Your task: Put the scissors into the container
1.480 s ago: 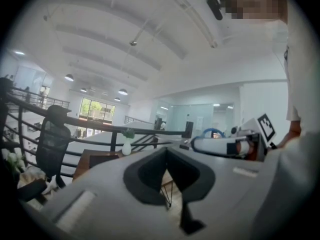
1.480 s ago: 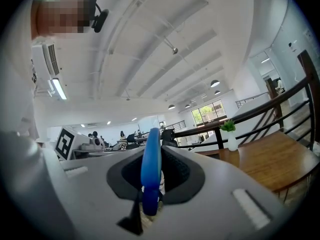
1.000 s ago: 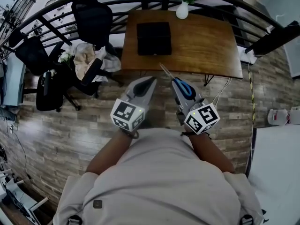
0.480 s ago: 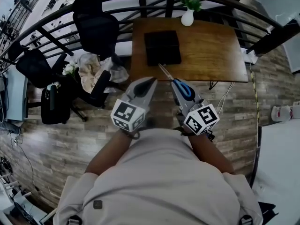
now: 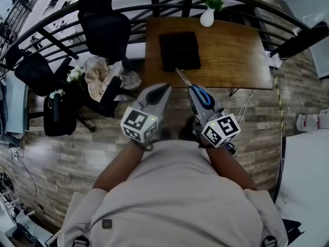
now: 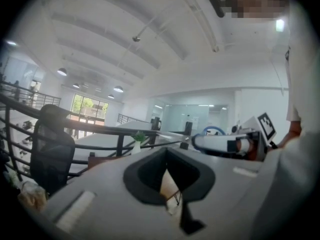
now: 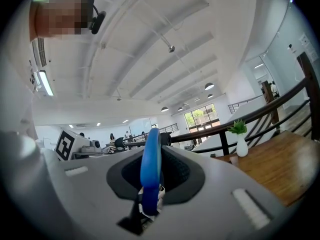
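Observation:
Blue-handled scissors [image 5: 202, 96] are clamped by the handles in my right gripper [image 5: 195, 90], which is shut on them. Their metal blades stick out forward over the near edge of the wooden table [image 5: 231, 53]. A black square container [image 5: 179, 50] sits on the table just beyond the blade tips. In the right gripper view the blue handle [image 7: 150, 159] stands upright between the jaws of the right gripper [image 7: 150, 176]. My left gripper [image 5: 163, 89] hovers beside it over the floor, shut and holding nothing. The left gripper [image 6: 166, 154] sees the scissors [image 6: 212, 130] at its right.
A white vase with a plant [image 5: 207, 17] stands at the table's far edge. Black office chairs [image 5: 103, 22] and a chair draped with cloth [image 5: 100, 73] stand to the left. A curved dark railing [image 5: 61, 22] runs behind. A white surface [image 5: 308, 179] lies at the right.
Both grippers and the person have moved forward towards the table; the table and container now sit lower and closer in the head view. The scissors stay gripped as before.

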